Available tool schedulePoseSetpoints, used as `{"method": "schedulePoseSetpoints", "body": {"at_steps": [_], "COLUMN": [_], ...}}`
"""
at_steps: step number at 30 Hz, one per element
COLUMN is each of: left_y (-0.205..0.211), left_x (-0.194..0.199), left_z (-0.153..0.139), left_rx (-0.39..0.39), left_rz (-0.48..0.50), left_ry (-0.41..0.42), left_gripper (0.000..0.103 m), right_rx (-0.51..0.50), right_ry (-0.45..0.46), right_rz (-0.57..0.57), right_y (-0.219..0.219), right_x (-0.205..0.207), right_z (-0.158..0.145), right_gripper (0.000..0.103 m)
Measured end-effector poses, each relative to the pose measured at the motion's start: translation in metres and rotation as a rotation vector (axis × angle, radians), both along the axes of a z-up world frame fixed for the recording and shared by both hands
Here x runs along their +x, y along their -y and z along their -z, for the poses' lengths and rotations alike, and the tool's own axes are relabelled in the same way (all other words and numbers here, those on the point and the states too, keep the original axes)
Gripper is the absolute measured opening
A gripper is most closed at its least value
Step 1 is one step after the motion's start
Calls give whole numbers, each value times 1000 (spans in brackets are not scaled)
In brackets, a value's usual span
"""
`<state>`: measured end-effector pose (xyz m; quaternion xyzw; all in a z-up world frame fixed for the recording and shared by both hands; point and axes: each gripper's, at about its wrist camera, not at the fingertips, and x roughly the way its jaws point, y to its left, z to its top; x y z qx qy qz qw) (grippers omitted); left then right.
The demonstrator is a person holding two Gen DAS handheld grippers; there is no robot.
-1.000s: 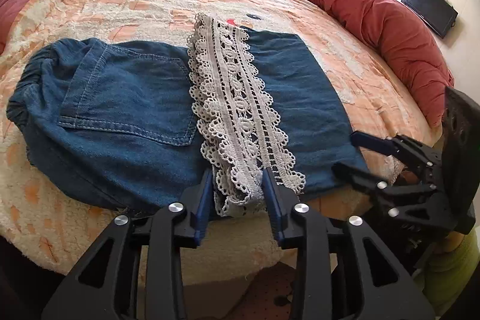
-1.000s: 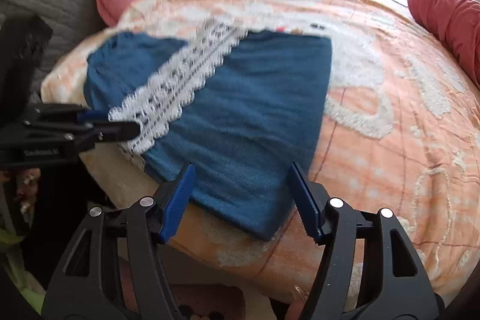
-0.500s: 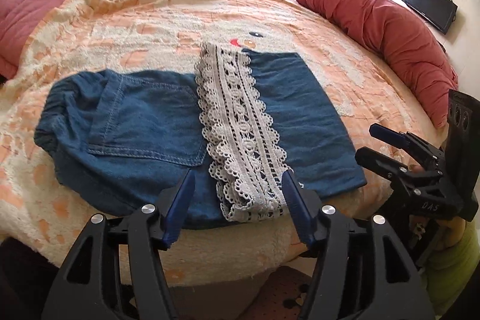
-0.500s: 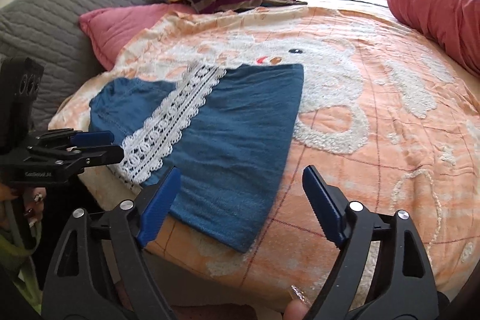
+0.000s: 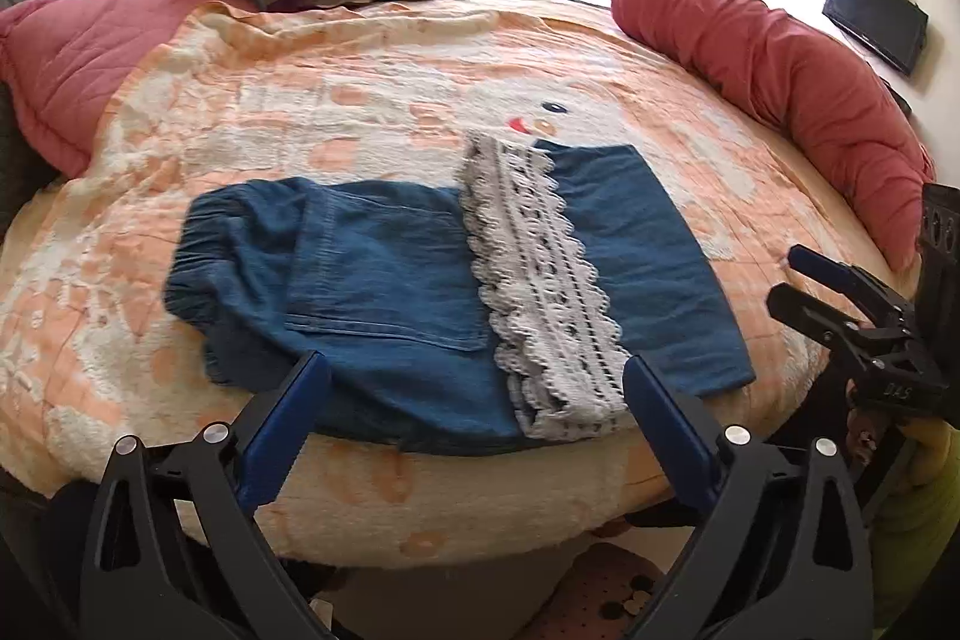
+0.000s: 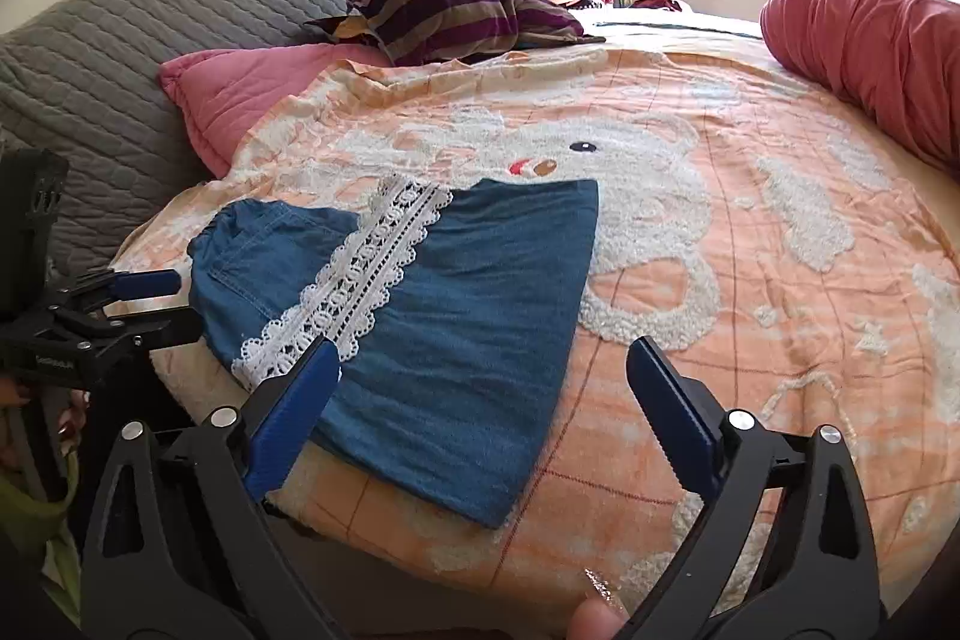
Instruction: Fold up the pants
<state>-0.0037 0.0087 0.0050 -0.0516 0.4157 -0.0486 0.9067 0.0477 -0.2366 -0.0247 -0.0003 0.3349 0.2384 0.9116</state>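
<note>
Blue denim pants [image 5: 384, 292] lie folded flat near the front edge of the bed, with a white lace hem band [image 5: 540, 292] lying across them. They also show in the right wrist view [image 6: 468, 316], with the lace [image 6: 360, 292] to the left. My left gripper [image 5: 474, 400] is open and empty, held back from the pants' near edge. My right gripper [image 6: 480, 382] is open and empty, above the pants' near right corner. Each gripper shows in the other's view, the right one [image 5: 822, 286] and the left one [image 6: 138, 304].
The bed has an orange and white blanket [image 5: 372, 100]. A red bolster [image 5: 780, 76] lies along its right side. A pink pillow [image 6: 240, 94] and a striped pillow [image 6: 456, 16] lie at the back. A grey quilted headboard [image 6: 120, 40] is at the left.
My left gripper let go of the lace hem, opened wide and drew back from the pants. My right gripper opened wider and drew back and up too. The pants stay folded.
</note>
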Motion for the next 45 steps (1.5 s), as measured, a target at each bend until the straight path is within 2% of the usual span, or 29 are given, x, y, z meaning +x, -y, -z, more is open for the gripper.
{"method": "schedulePoseSetpoints", "body": {"at_steps": [11,16,22,27,36,37,38,39,41,45], "left_y": [-46,-72,-98,-109,-108,-108,-108,-108,-106,-104], "left_x": [-6,-9,-10,-8,-1,0,2,2,5,12], "left_z": [2,8,19,33,49,52,53,54,55,66], "left_rx": [-33,-65,-103,-174,-350,-379,-400,-408,-404,-421], "left_rz": [-110,-164,-219,-225,-203,-203,-206,-206,-203,-185], "left_ry": [-8,-18,-36,-51,-32,-36,-33,-31,-28,-48], "left_gripper": [98,98,98,98,96,94,78,68,67,50], "right_rx": [-28,-52,-72,-117,-156,-178,-197,-207,-233,-283], "right_ry": [31,41,8,-21,-141,-148,-155,-158,-172,-202], "right_rz": [-83,-143,-238,-320,-467,-480,-493,-502,-538,-582], "right_y": [-34,-65,-112,-158,-229,-239,-246,-251,-266,-293], "right_x": [7,15,33,52,86,89,92,93,97,106], "right_z": [-30,-44,-52,-50,-33,-30,-27,-26,-21,-10], "right_gripper": [94,94,94,94,94,94,94,94,94,94]}}
